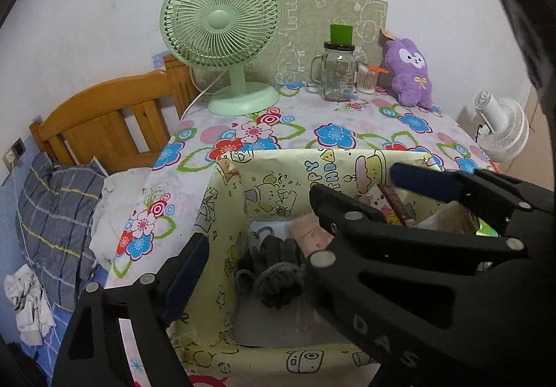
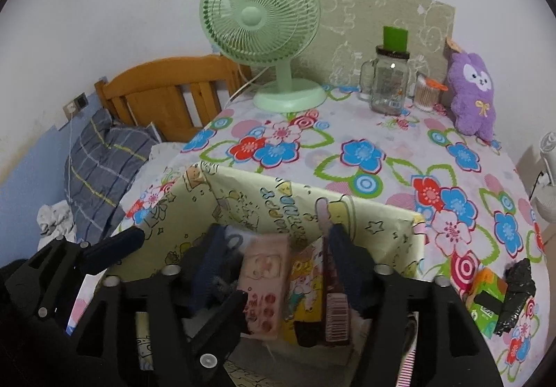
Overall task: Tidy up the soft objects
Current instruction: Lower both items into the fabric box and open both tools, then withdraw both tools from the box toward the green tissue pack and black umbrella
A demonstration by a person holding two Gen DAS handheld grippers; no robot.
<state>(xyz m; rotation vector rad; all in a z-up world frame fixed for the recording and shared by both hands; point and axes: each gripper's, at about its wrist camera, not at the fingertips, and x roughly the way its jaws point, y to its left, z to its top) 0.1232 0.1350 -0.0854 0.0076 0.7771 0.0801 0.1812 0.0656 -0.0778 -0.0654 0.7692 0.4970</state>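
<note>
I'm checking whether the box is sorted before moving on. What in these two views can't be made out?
- Box floor, near side: left wrist view, covered by the right tongs.
- Dark knit item: its kind is unclear, bunched up; in the right wrist view the tongs' arms cover it.
- Packets: lower ends hidden behind the right tongs.
- Print on the jar: too small.
- White fan: cut off by the edge.

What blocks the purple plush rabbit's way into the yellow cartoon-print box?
Nothing visible: bare flowered tablecloth lies between the purple plush rabbit and the yellow cartoon-print box. Both open grippers hang over the box's opening.
</note>
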